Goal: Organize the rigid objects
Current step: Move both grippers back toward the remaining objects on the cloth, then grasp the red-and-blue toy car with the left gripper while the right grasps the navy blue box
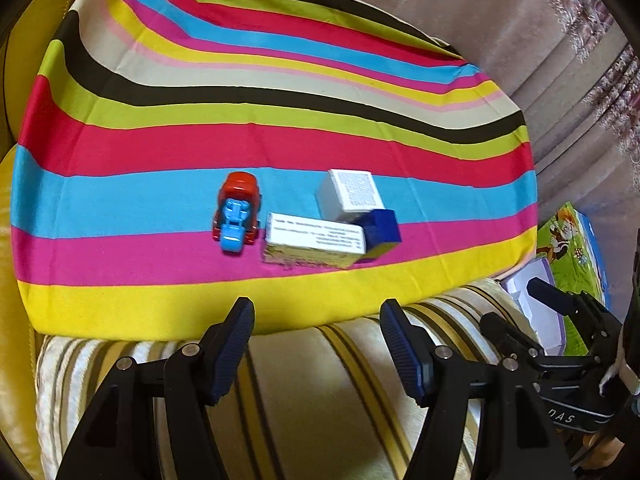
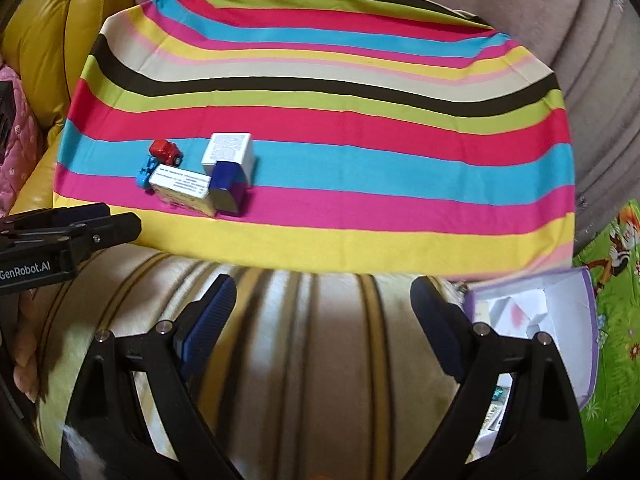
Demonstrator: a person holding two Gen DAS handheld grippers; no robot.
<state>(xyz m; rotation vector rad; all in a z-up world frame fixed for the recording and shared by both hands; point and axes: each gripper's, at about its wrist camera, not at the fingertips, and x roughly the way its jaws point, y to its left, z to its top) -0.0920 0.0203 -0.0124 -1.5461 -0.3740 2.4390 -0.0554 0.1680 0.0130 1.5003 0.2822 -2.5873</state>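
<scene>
toy truck point(image 2: 162, 160), boxes point(image 2: 226, 168) clustered on striped cloth point(image 2: 360, 128), right claw point(image 2: 324, 320) agape

Multicolour striped woven cloth point(image 1: 280, 92): matt, faintly creased. On it, a glossy red-and-blue plastic toy truck point(image 1: 237, 216); just beside the truck, a matt white printed cardboard box point(image 1: 314, 246). Left gripper's blue finger pads point(image 1: 234, 354): ribbed, rubbery. Yellow leather cushion point(image 2: 60, 20) beyond the cloth: shiny.

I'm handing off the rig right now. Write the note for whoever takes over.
Left gripper: open, empty, hanging short of the striped cloth.
Right gripper: open, empty, beside the open purple-edged box.
On the cloth, clustered: toy truck, long white carton, blue block, white box.
Done: none of these four is in the purple-edged box.
Left: probably all four still to collect.
</scene>
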